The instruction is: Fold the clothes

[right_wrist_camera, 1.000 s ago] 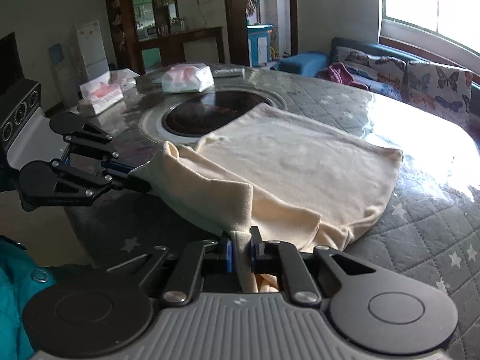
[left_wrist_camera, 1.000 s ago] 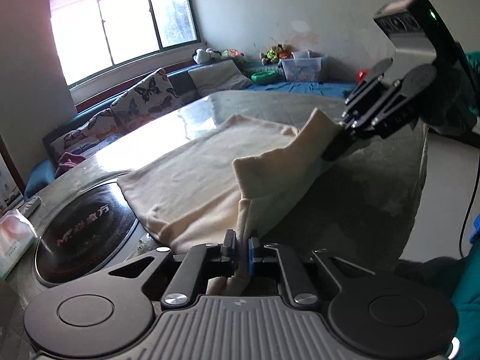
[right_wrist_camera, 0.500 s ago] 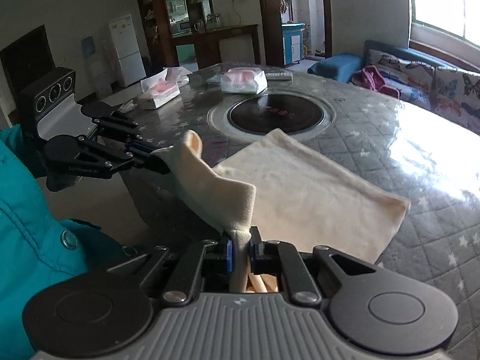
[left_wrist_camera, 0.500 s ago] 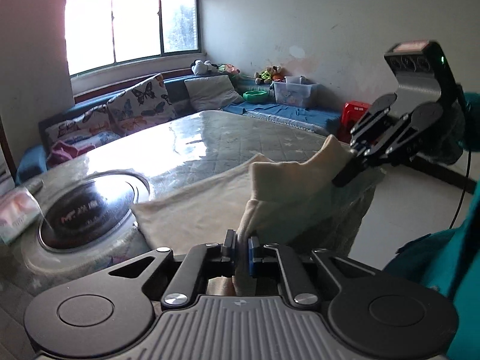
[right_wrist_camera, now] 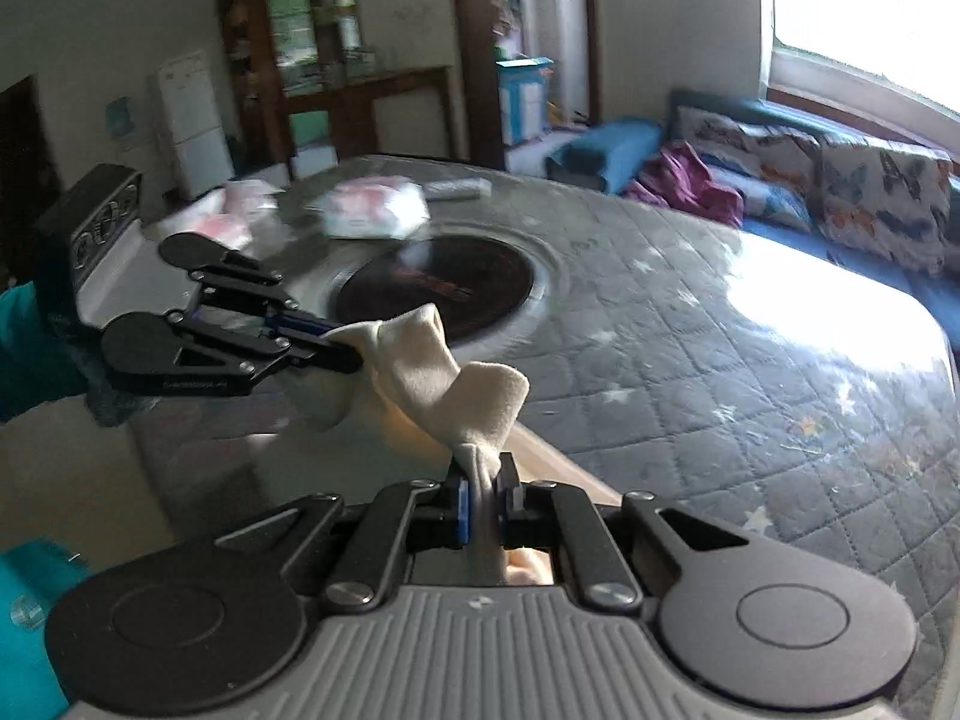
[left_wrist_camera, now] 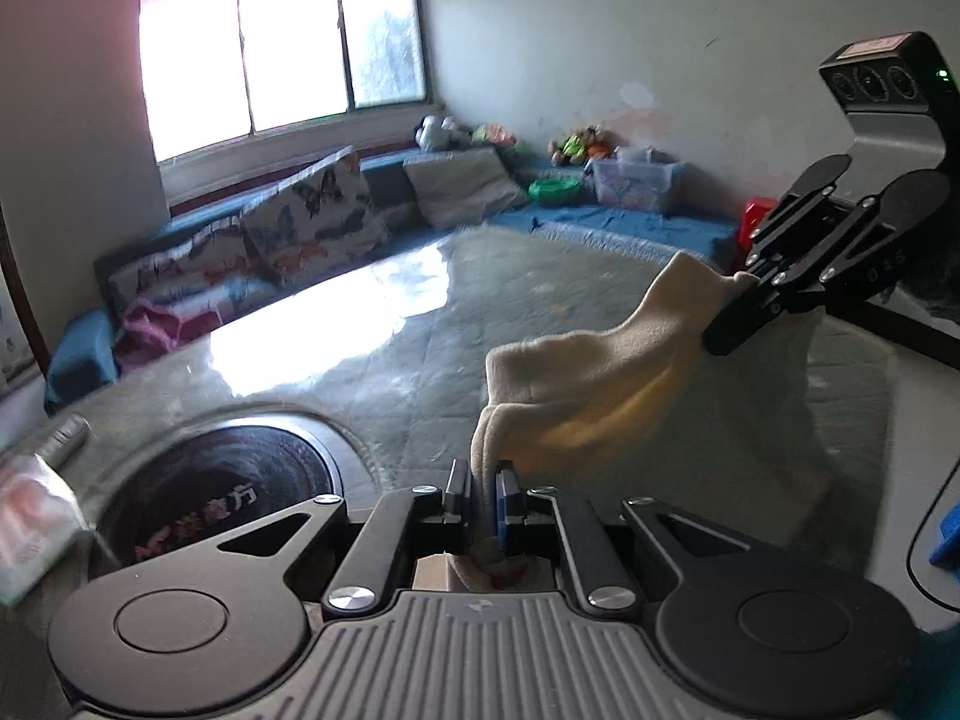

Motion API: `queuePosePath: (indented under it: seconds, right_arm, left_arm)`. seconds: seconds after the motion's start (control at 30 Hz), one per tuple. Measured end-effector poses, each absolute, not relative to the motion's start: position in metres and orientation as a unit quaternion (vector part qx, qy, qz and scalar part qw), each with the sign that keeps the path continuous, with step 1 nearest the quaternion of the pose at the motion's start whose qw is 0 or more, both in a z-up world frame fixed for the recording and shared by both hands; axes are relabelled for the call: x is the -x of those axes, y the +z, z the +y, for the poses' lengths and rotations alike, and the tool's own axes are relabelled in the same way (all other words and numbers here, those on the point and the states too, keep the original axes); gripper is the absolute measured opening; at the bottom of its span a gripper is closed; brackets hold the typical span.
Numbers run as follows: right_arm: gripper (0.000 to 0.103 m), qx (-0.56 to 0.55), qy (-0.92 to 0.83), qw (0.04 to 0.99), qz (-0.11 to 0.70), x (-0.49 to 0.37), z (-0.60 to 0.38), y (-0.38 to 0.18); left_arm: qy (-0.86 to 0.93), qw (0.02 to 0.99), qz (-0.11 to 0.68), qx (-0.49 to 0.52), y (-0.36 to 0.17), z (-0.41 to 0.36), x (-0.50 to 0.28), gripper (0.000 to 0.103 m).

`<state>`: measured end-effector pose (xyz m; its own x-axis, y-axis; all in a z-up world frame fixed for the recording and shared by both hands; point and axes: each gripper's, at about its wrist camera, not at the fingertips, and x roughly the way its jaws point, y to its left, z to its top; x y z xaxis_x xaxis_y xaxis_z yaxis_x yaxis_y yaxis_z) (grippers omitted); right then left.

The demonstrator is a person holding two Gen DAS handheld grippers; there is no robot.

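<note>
Kitchen cabinet (right_wrist_camera: 336,54) behind cream garment (right_wrist_camera: 474,402), right-wrist view only

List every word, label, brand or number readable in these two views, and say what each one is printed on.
"方": the one clear character on the black round cooktop set into the table; the reddish characters before it are too blurred.
Red print on the same cooktop in the right wrist view: blurred, unreadable.
Small lettering on the left gripper arm: too small to read.
Red label atop the right gripper camera housing: unreadable.
Pink tissue packs: blurred, no text readable.
</note>
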<state>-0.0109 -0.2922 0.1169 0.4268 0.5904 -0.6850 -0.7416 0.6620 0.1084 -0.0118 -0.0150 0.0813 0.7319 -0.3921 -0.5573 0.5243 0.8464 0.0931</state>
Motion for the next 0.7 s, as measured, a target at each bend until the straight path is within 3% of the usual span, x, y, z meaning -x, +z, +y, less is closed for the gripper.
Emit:
queuePosePath:
  seconds: [0.2,0.33,0.4,0.7]
  right_arm:
    - [0.007,0.086,0.350,0.849,0.387,-0.035,-0.282,0.063]
    - [0.019,0.041,0.312,0.861,0.399,-0.050,-0.287,0.040]
    - [0.026,0.034,0.299,0.872,0.387,-0.046,-0.292,0.043]
    - [0.027,0.012,0.279,0.899,0.337,-0.025,-0.297,0.065]
  left_arm:
    - [-0.215,0.919,0.310,-0.113,0.049,-0.018,-0.034,0.006]
    - [-0.198,0.920,0.322,-0.106,0.041,-0.016,-0.046,0.009]
    - [-0.191,0.921,0.321,-0.105,0.042,-0.015,-0.046,0.010]
    - [-0.208,0.927,0.304,-0.073,0.071,-0.023,-0.029,0.010]
